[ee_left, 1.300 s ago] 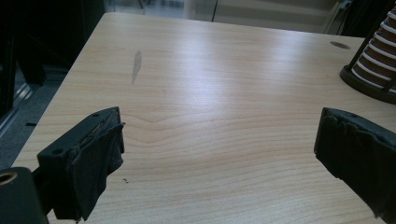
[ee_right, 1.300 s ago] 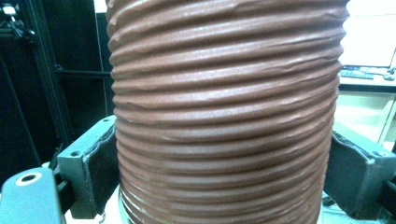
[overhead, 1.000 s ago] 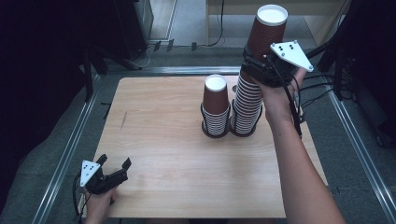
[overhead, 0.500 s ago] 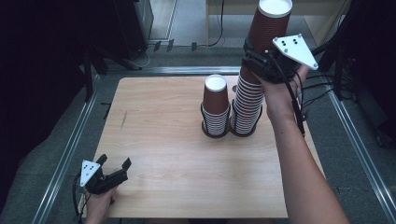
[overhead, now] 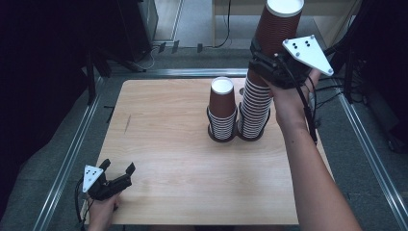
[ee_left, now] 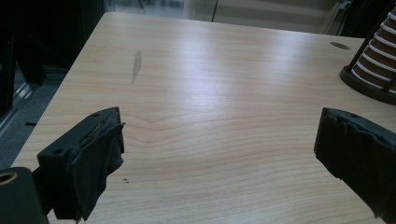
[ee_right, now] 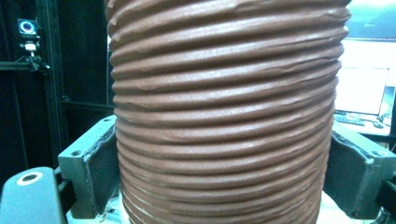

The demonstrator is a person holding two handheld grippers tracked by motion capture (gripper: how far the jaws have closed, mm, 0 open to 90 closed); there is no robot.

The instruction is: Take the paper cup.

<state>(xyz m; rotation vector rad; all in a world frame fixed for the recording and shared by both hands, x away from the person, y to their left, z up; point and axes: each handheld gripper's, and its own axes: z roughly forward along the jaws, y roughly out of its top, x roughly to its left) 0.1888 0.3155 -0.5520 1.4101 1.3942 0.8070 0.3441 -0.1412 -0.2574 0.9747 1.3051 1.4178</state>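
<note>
A tall stack of brown paper cups point(overhead: 256, 108) stands in a black holder at the table's back right. My right gripper point(overhead: 270, 65) is shut on its upper section point(overhead: 280, 26), which reaches the top of the high view. In the right gripper view the ribbed cup walls point(ee_right: 229, 112) sit between both pads point(ee_right: 100, 163). A shorter stack point(overhead: 222, 108) with a white-lined top cup stands just left of the tall one. My left gripper point(overhead: 118, 174) rests open at the table's front left corner, its jaws wide apart over bare wood point(ee_left: 210, 70).
The wooden table point(overhead: 168, 130) has a metal rail along each side and dark floor beyond. A small grommet hole point(ee_left: 339, 45) lies near the back edge. The short stack's holder base point(ee_left: 369, 86) shows at the left gripper view's right edge.
My right gripper has risen with the upper cups, whose top now reaches the frame's upper edge. The left gripper has stayed still.
</note>
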